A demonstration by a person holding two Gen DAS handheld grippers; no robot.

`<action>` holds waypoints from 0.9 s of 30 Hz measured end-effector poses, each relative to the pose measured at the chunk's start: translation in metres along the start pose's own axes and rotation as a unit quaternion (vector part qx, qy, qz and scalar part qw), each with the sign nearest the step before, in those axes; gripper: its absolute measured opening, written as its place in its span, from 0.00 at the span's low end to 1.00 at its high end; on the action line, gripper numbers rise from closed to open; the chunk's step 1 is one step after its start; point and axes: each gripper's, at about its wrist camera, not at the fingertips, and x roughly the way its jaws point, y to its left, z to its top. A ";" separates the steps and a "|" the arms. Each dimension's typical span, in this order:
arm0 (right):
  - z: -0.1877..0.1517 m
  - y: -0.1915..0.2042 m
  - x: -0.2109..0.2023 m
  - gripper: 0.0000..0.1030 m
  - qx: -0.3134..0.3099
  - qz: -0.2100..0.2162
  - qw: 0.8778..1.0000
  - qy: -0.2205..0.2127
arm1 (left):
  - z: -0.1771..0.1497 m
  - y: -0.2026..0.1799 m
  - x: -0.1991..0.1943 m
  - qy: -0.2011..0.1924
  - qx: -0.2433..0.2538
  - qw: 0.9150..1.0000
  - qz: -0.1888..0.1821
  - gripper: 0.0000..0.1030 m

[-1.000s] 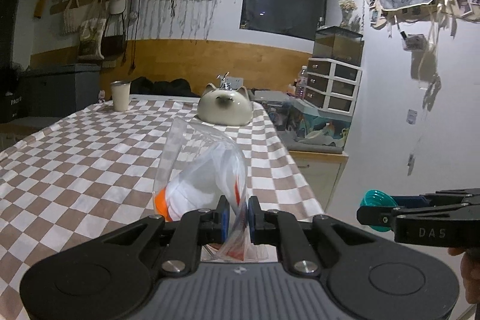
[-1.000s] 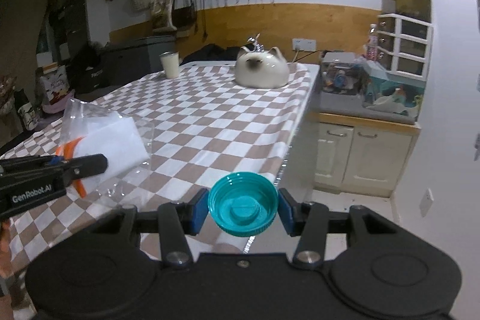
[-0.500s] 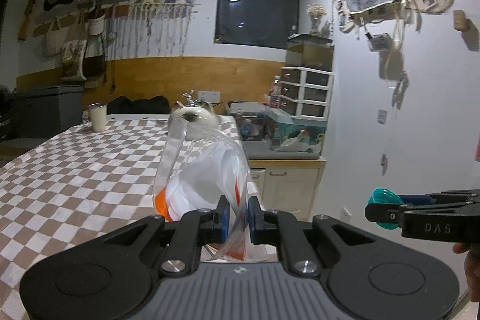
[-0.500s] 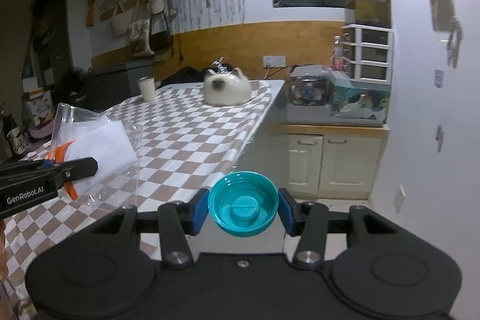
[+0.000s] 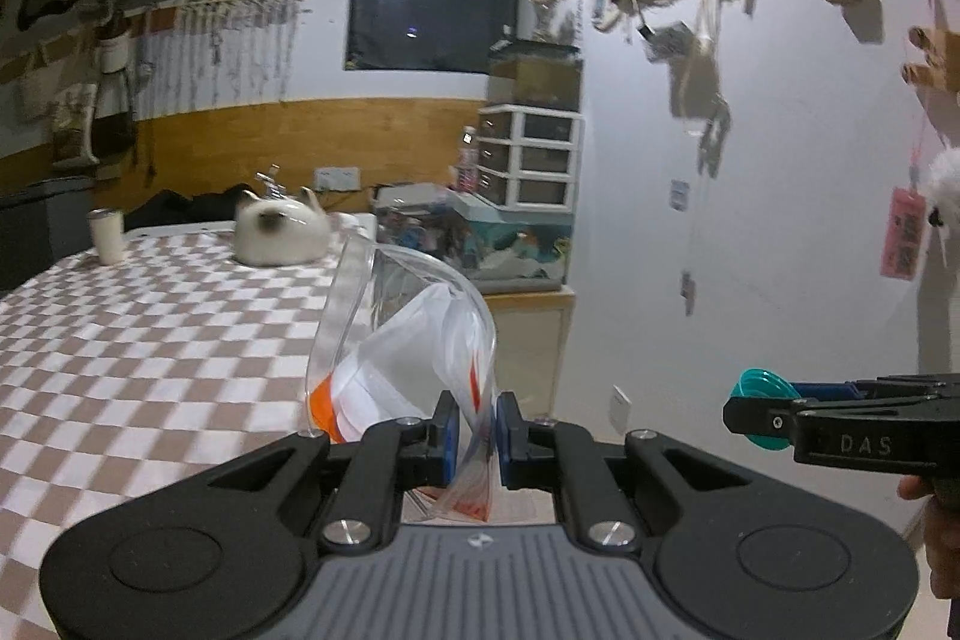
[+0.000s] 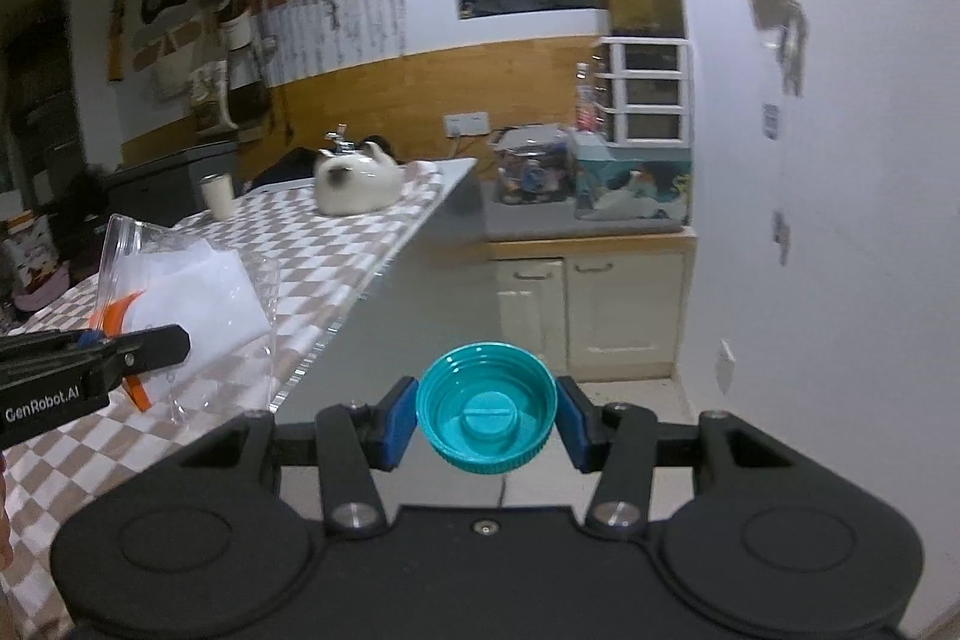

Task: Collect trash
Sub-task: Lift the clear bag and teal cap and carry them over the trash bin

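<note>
A: Firstly, left gripper (image 5: 477,433): clamped tight on clear plastic bag (image 5: 408,340); bag standing up from the jaws, white and orange scraps inside; checkered table (image 5: 150,340) ahead and to the left of it.

B: Next, right gripper (image 6: 486,421): pinching teal bottle cap (image 6: 486,409) by its rim, hollow side facing the camera; cap squarely between the blue pads (image 6: 399,421); cream cabinet (image 6: 591,310) beyond, table edge off to the left.
</note>
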 end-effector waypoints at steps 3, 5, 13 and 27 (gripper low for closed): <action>-0.007 -0.018 0.000 0.48 0.011 -0.012 1.000 0.006 | -0.006 -0.016 0.013 0.012 0.003 1.000 -0.010 0.13; -0.012 -0.030 0.001 0.48 0.017 -0.020 1.000 0.011 | -0.010 -0.024 0.019 0.020 0.005 1.000 -0.015 0.13; -0.038 -0.070 0.009 0.48 0.046 -0.044 0.997 0.034 | -0.031 -0.056 0.048 0.050 0.006 0.998 -0.039 0.13; -0.119 -0.116 0.075 0.48 0.107 -0.078 0.982 0.135 | -0.121 -0.083 0.147 0.178 -0.014 0.982 -0.060 0.13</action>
